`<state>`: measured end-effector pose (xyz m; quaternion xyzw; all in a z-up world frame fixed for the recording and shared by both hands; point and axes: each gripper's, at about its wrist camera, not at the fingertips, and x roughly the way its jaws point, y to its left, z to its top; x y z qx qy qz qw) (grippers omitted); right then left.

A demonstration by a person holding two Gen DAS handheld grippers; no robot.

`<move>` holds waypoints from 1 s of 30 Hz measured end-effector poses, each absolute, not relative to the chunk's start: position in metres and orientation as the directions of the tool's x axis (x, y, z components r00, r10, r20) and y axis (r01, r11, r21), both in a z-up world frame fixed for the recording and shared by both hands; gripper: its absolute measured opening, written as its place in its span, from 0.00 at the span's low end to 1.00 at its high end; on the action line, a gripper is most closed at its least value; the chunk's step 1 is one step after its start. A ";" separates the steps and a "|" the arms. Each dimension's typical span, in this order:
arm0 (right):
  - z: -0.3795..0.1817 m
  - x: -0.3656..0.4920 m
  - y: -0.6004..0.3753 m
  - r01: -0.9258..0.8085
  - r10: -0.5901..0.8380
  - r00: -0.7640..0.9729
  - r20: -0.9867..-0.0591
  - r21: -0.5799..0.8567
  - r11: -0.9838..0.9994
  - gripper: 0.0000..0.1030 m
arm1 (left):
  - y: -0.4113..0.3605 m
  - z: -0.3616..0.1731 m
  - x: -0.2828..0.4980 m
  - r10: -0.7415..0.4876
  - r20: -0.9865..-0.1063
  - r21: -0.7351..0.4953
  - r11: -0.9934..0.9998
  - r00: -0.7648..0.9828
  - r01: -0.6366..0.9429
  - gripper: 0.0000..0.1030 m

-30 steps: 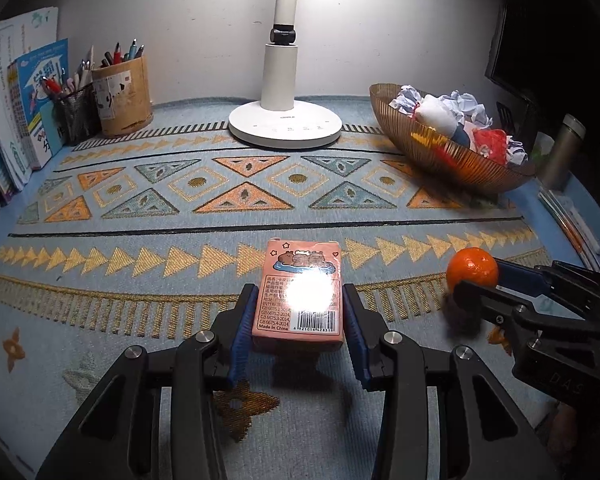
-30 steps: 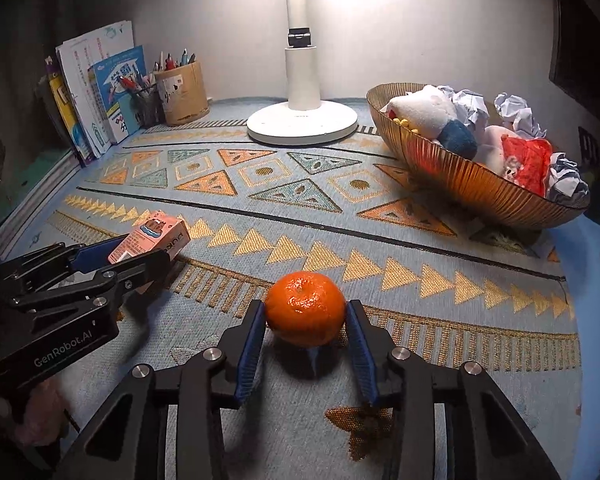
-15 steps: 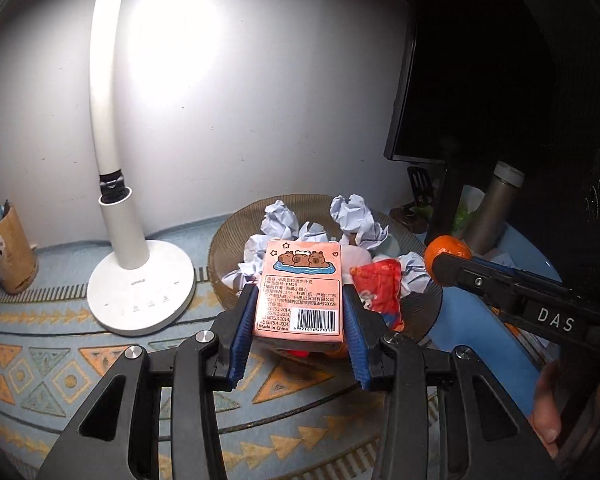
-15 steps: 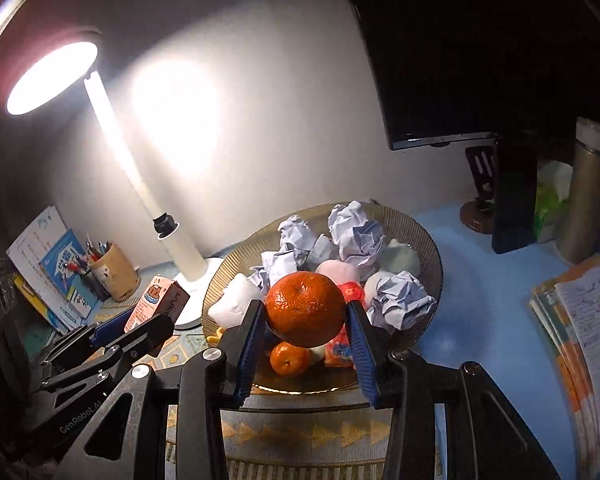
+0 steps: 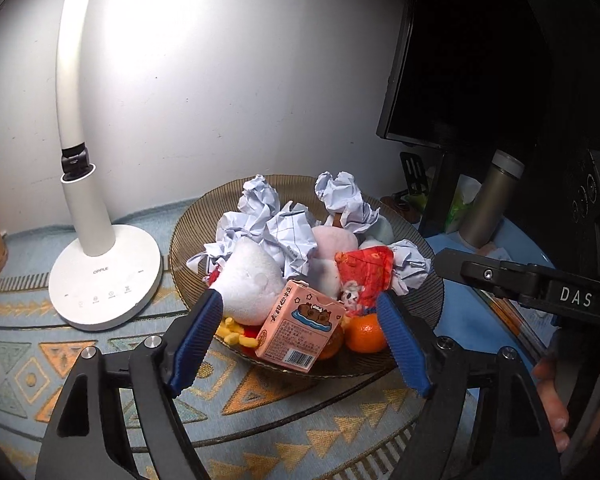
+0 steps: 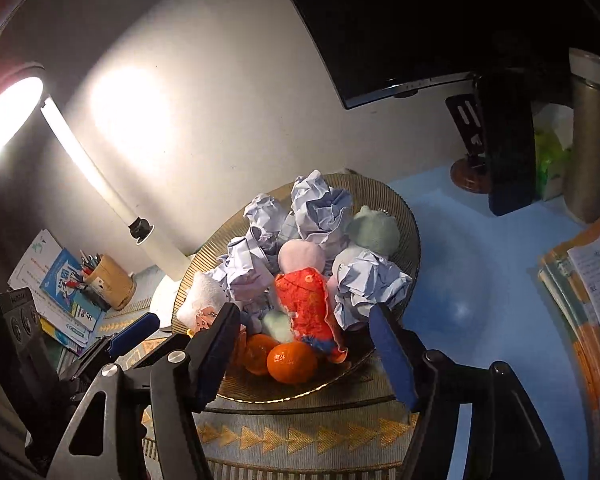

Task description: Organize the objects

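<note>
The left claw (image 5: 300, 332) is hanging over the near edge of the brown bowl (image 5: 188, 236), and its jaws are opening wide. The pink box (image 5: 300, 330) is sitting tilted in the bowl between the blue pads, but the pads are not touching it. The right claw (image 6: 304, 350) is also hanging over the bowl's near edge, and its jaws are opening too. The orange (image 6: 292, 362) is lying in the bowl between them, free of both pads, next to another orange. Paper balls (image 5: 290, 236) and soft toys are filling the bowl behind. The white lamp (image 5: 104, 276) is standing just left of the bowl on the bench.
</note>
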<state>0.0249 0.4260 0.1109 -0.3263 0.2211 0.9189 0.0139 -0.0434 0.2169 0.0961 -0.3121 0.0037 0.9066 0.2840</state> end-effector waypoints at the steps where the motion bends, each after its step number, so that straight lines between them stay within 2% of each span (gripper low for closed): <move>1: 0.112 0.028 0.423 -0.166 -0.124 -0.787 -0.604 0.400 -0.901 0.63 | 0.211 0.098 -0.039 0.512 -0.564 -0.175 -0.841 -0.648 -0.512 0.76; 10: 0.123 0.060 0.337 -0.046 -0.165 -0.770 -0.616 0.312 -0.949 0.63 | 0.114 0.111 0.024 0.461 -0.518 -0.219 -0.886 -0.721 -0.409 0.76; 13: 0.121 0.063 0.296 -0.004 -0.192 -0.750 -0.633 0.295 -0.956 0.63 | 0.075 0.112 0.046 0.390 -0.505 -0.197 -0.921 -0.770 -0.338 0.76; 20: 0.094 0.057 0.213 0.032 -0.125 -0.722 -0.680 0.148 -0.988 0.63 | 0.017 0.068 0.050 0.183 -0.589 -0.094 -0.983 -0.787 -0.158 0.76; 26: 0.064 0.043 0.191 0.025 -0.037 -0.717 -0.697 0.027 -0.999 0.63 | 0.002 0.033 0.033 0.150 -0.644 -0.113 -0.988 -0.750 -0.101 0.76; 30: 0.051 0.039 0.193 0.018 -0.030 -0.713 -0.701 0.025 -1.000 0.63 | 0.001 0.024 0.026 0.189 -0.687 -0.149 -0.982 -0.701 -0.118 0.76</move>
